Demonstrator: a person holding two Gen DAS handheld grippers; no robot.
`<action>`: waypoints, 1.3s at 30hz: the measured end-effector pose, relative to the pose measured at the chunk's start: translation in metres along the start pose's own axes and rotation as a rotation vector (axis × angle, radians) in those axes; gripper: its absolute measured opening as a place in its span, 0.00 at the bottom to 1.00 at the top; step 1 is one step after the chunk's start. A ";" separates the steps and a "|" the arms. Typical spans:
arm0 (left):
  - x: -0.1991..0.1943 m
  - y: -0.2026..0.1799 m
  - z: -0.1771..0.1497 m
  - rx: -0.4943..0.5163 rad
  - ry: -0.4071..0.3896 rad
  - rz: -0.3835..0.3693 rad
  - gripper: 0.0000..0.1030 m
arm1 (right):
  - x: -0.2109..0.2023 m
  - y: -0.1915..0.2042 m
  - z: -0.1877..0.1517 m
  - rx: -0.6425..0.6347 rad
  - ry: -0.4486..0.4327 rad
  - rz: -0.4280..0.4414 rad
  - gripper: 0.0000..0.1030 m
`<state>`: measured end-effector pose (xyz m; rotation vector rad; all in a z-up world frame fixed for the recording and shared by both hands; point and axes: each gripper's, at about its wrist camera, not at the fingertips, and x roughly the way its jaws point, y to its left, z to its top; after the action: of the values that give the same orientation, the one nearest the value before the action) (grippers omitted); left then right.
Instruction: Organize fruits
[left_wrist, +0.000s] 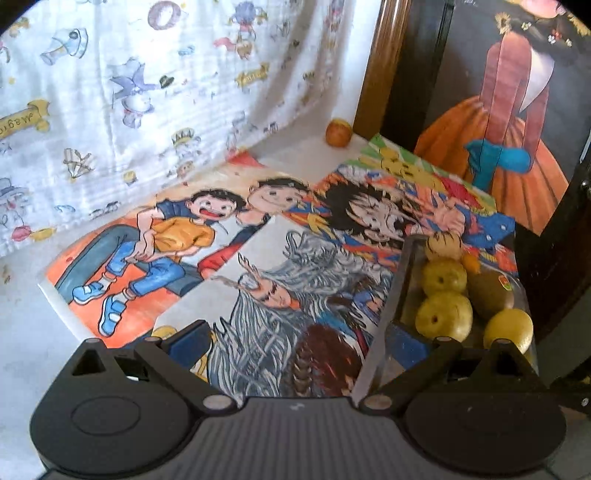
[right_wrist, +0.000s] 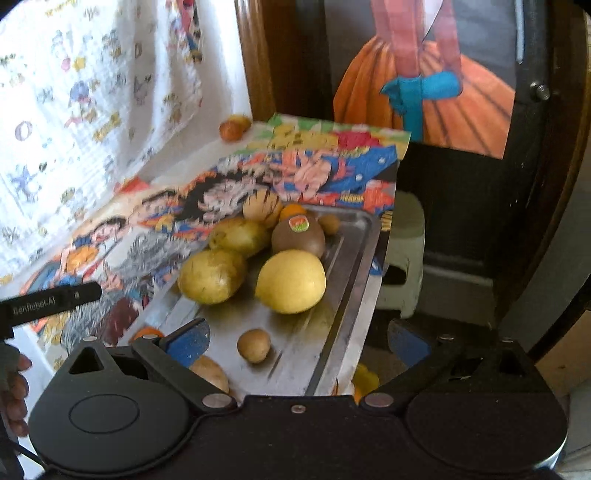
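Observation:
A steel tray holds several fruits: a large yellow lemon, yellow-green fruits, a brown kiwi with a sticker and a small brown fruit. In the left wrist view the tray lies at the right with yellow fruits and the kiwi. A lone orange fruit sits at the table's far end by the cloth, also seen as the orange fruit. My left gripper is open over the drawings. My right gripper is open above the tray's near end, holding nothing.
Colourful cartoon drawings cover the table. A printed white cloth hangs behind. A dark wooden frame with a painting stands at the right. A pale stool stands beyond the table edge. A hand shows at lower left.

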<state>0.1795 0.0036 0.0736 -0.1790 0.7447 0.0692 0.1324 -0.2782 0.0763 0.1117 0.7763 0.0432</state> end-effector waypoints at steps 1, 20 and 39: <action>0.001 0.001 -0.003 0.006 -0.017 -0.003 0.99 | 0.000 0.000 -0.003 0.005 -0.017 0.001 0.99; -0.033 0.002 -0.061 -0.001 -0.252 -0.029 0.99 | -0.047 -0.005 -0.067 -0.010 -0.350 0.094 0.99; -0.131 0.010 -0.107 0.102 -0.324 -0.054 1.00 | -0.127 0.020 -0.124 -0.039 -0.442 0.071 0.99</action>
<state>0.0106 -0.0060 0.0843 -0.0871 0.4186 0.0082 -0.0451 -0.2577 0.0787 0.1065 0.3292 0.0977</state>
